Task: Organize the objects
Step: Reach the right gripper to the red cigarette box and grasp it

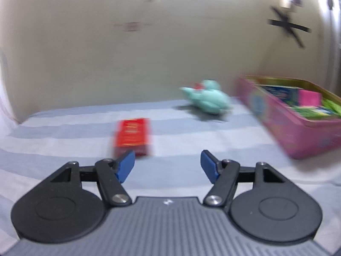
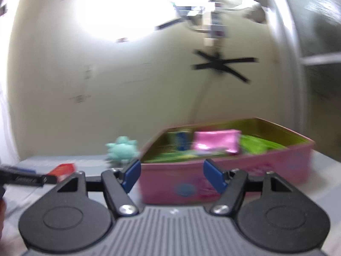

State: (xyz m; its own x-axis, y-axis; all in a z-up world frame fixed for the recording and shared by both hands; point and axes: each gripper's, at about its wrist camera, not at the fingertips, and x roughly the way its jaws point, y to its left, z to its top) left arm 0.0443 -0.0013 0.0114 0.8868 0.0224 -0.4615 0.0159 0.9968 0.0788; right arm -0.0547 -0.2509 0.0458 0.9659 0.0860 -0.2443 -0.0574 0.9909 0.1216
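One red box (image 1: 132, 136), one teal plush toy (image 1: 207, 98), one pink tin (image 1: 298, 136) (holding several blurred packets), two grippers.

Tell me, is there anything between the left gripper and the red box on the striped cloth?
Nothing visible. The left gripper is open and empty, and the red box lies just beyond its left finger on bare striped cloth. The teal toy and pink tin are off to the right.

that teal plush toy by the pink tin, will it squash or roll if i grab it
The plush toy looks soft and rounded, so it will probably squash under a grip. It seems light for its size. Its stubby, lumpy shape on the striped cloth suggests it would flop rather than roll.
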